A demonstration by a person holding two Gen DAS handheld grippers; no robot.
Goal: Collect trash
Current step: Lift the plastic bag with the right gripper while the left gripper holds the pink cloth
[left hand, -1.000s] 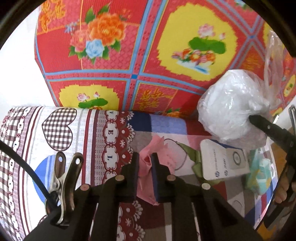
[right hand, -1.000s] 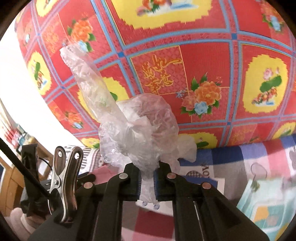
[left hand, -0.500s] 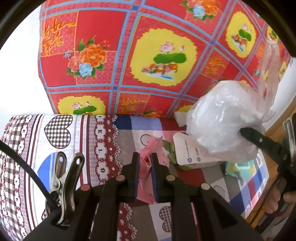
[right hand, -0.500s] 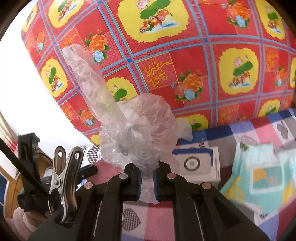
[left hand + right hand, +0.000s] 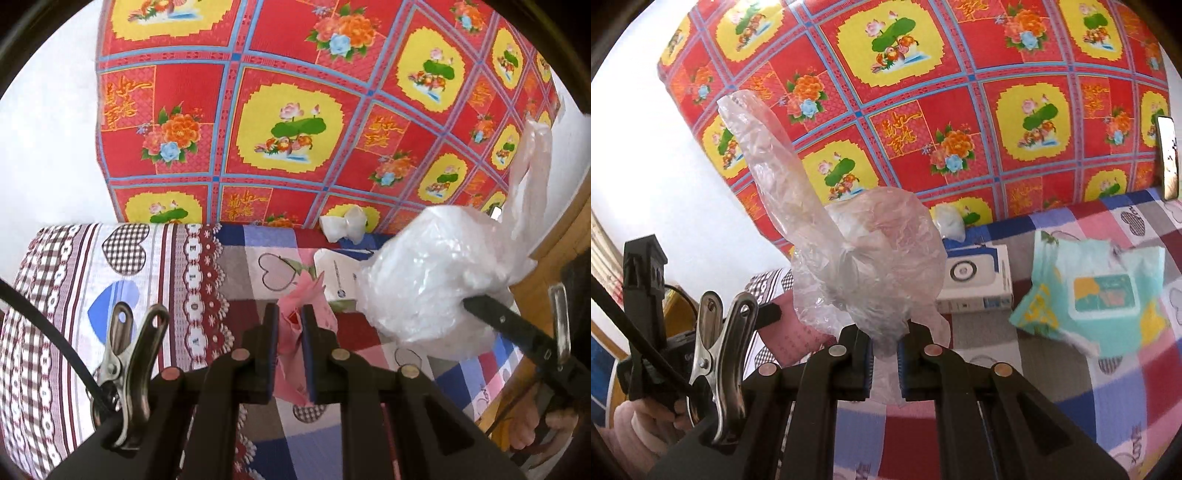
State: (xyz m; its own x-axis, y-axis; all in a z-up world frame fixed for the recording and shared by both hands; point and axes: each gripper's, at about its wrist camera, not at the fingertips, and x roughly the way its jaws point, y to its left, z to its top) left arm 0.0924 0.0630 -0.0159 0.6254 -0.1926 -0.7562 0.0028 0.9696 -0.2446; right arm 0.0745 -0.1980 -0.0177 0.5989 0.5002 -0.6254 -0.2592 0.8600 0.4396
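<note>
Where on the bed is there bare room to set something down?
Free: the striped heart-print sheet left of the pink wrapper, and the checked cover in front of the teal wipes pack. Crowded: the white box and crumpled tissue by the red quilt.

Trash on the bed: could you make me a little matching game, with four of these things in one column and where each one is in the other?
Things:
1. pink wrapper
2. clear plastic bag
3. white box
4. teal wipes pack

Places:
A. lying on the bedsheet, right of the white box in the right wrist view
B. pinched in the left gripper
C. lying on the bedsheet, behind the clear bag
D. pinched in the right gripper

Pairs: 1-B, 2-D, 3-C, 4-A
</note>
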